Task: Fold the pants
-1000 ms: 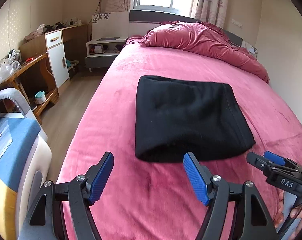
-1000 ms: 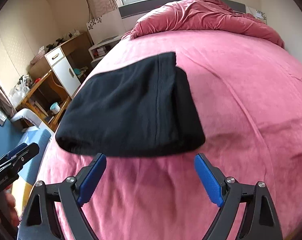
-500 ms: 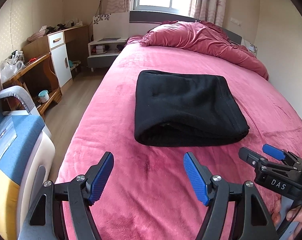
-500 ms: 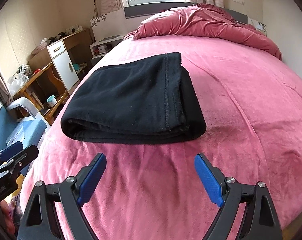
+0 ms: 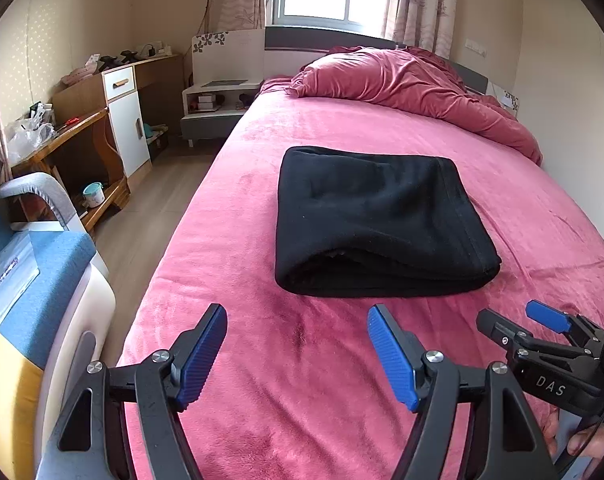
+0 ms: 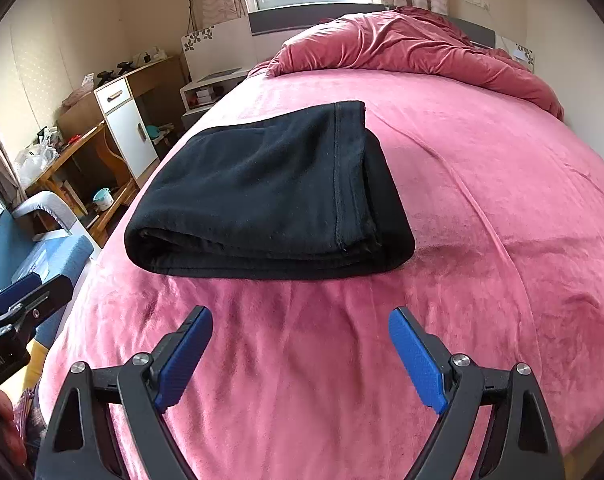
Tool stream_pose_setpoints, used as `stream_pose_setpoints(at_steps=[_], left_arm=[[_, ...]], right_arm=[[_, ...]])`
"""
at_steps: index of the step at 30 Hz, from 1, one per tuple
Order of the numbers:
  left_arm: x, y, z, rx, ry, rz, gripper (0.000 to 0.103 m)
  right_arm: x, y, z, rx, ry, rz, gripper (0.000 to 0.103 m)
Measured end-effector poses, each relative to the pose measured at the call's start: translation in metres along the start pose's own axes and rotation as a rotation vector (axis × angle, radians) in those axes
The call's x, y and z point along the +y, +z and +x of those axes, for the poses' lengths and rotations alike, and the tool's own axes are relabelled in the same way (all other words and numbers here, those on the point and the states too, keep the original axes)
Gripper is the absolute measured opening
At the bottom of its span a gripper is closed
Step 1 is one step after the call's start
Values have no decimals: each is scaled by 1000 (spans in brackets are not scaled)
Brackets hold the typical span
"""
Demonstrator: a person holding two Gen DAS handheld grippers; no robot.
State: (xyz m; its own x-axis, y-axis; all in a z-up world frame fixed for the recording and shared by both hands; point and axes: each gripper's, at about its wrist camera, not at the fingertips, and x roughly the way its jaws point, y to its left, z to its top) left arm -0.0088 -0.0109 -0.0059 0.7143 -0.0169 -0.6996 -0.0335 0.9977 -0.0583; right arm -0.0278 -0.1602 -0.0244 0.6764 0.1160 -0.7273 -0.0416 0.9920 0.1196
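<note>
The black pants (image 5: 378, 216) lie folded into a thick rectangle in the middle of the pink bed (image 5: 342, 380); they also show in the right wrist view (image 6: 270, 196). My left gripper (image 5: 298, 352) is open and empty, held above the bed short of the pants' near edge. My right gripper (image 6: 302, 356) is open and empty too, back from the pants. The right gripper shows at the lower right of the left wrist view (image 5: 542, 344). The left gripper shows at the left edge of the right wrist view (image 6: 18, 308).
A crumpled pink duvet (image 5: 414, 88) lies at the head of the bed. A wooden desk and white cabinet (image 5: 122, 120) stand along the left wall, with a nightstand (image 5: 218, 108) by the bed. A blue and yellow chair (image 5: 30, 320) stands near left.
Both grippers have pulled back and up from the folded pants, which now look farther away and lie flat on the bed. Both stayed open.
</note>
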Motion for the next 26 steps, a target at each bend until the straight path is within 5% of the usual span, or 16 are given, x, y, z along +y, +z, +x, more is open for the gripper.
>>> stream_pose_setpoints(at_steps=[26], left_arm=[[12,-9,25,64,-3,-28,71]], right_arm=[[-14,-10,16,46,-8,44,90]])
